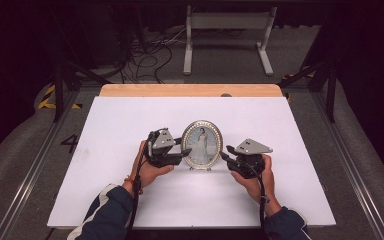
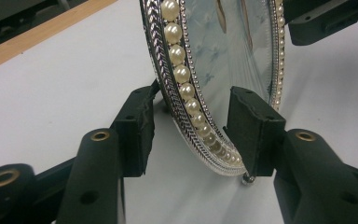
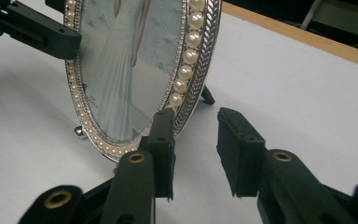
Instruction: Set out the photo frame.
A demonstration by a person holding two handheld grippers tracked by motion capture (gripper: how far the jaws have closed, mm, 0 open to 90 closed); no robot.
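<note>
Flanking the upright frame

Standing between my tongs on the table (image 1: 130, 200), the oval photo frame (image 1: 202, 144) rises upright. Left tongs (image 2: 193, 133) straddle its left rim, spread, pads apart from it; right tongs (image 3: 200, 154) spread astride its right rim.

Top of the oval picture frame (image 2: 205, 70) runs off the upper edge in both gripper views, so its crown goes unseen. Its rear prop (image 3: 208, 95) peeks out as a dark tip, the rest hidden behind. From above, the pearls are too small to count.
</note>
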